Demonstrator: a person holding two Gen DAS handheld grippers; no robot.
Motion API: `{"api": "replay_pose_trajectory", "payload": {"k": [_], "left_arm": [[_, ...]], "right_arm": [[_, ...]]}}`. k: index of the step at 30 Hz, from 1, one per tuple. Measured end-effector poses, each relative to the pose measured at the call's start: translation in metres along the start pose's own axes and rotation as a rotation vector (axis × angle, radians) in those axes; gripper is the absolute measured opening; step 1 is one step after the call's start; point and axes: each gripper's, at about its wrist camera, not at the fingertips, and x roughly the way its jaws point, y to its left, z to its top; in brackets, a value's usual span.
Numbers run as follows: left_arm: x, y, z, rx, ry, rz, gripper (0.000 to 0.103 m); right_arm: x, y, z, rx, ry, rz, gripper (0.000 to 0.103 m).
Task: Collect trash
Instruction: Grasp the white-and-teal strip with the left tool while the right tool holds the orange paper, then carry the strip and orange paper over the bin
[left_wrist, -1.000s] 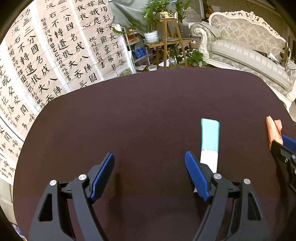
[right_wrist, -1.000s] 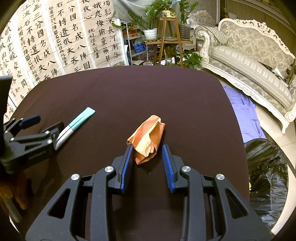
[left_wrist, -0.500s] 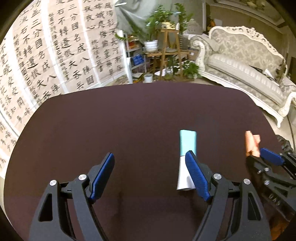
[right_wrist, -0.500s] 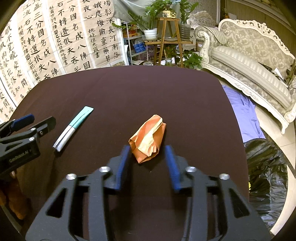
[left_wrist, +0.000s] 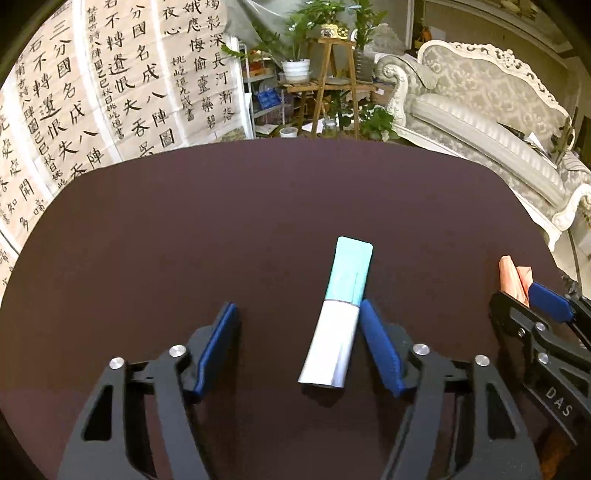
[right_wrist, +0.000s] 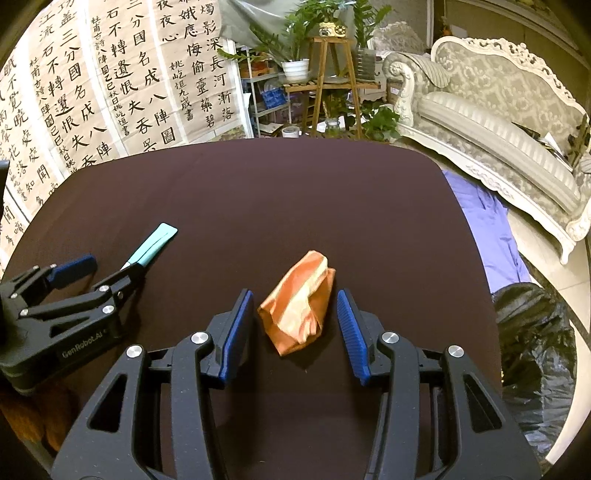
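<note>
A teal and silver tube (left_wrist: 338, 314) lies on the dark table (left_wrist: 184, 240). My left gripper (left_wrist: 297, 306) straddles it and its jaws are closing. The tube rests close against the right finger (left_wrist: 376, 339), and a wide gap separates it from the left one. In the right wrist view the tube (right_wrist: 153, 243) pokes out past the left gripper (right_wrist: 112, 264). A crumpled orange wrapper (right_wrist: 297, 301) lies between the fingers of my right gripper (right_wrist: 294, 293), which stands open with a gap on both sides. The wrapper (left_wrist: 511, 277) and right gripper (left_wrist: 524, 295) also show at the left wrist view's right edge.
A black trash bag (right_wrist: 532, 332) sits on the floor off the table's right side, with a purple cloth (right_wrist: 487, 229) behind it. A pale sofa (right_wrist: 498, 122) stands beyond. Calligraphy sheets (right_wrist: 92, 92) hang at the left, and a plant stand (right_wrist: 328, 81) is at the back.
My left gripper shifted right, bringing the tube between its fingers, and its jaws narrowed. My right gripper's jaws widened around the orange wrapper, which stayed put.
</note>
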Motion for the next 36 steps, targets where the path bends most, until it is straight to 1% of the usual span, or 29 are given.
{"api": "replay_pose_trajectory", "payload": {"k": [2,4,5,7,8,9,10,14,16,22,24,29,36], "left_arm": [[-0.001,-0.004,0.000,0.018,-0.005,-0.006,0.059],[-0.001,-0.009,0.001,0.044,-0.011,-0.020,0.050],[-0.001,-0.011,0.001,0.054,-0.015,-0.027,0.048],[-0.002,-0.014,0.001,0.068,-0.021,-0.037,0.039],[-0.002,-0.014,0.001,0.073,-0.024,-0.040,0.037],[-0.002,-0.015,0.000,0.079,-0.027,-0.045,0.030],[-0.002,-0.015,0.000,0.081,-0.029,-0.044,0.021],[-0.002,-0.014,0.001,0.073,-0.030,-0.048,0.019],[-0.003,-0.013,0.001,0.067,-0.032,-0.050,0.016],[-0.013,-0.013,-0.006,0.045,-0.040,-0.068,0.013],[-0.019,-0.013,-0.011,0.037,-0.048,-0.084,0.012],[-0.032,-0.016,-0.021,0.028,-0.065,-0.089,0.012],[-0.060,-0.028,-0.043,0.030,-0.099,-0.106,0.012]], "right_arm": [[0.000,0.001,0.000,-0.007,0.002,-0.009,0.043],[0.000,0.002,0.000,-0.004,0.001,-0.014,0.038],[0.000,0.001,0.001,-0.001,0.001,-0.012,0.038],[-0.001,0.000,0.000,0.006,-0.002,-0.011,0.036],[-0.001,0.000,0.002,0.007,-0.004,-0.013,0.035],[-0.001,0.000,0.002,0.007,-0.006,-0.014,0.035],[-0.002,0.001,0.001,0.005,-0.007,-0.015,0.034],[-0.006,0.003,0.000,0.000,-0.021,-0.018,0.034],[-0.010,0.004,-0.001,-0.001,-0.033,-0.019,0.034],[-0.023,0.005,-0.012,-0.002,-0.048,-0.021,0.034],[-0.029,0.004,-0.018,0.002,-0.053,-0.021,0.034],[-0.046,0.000,-0.030,0.005,-0.067,-0.024,0.034],[-0.080,-0.008,-0.053,0.015,-0.105,-0.032,0.034]]}}
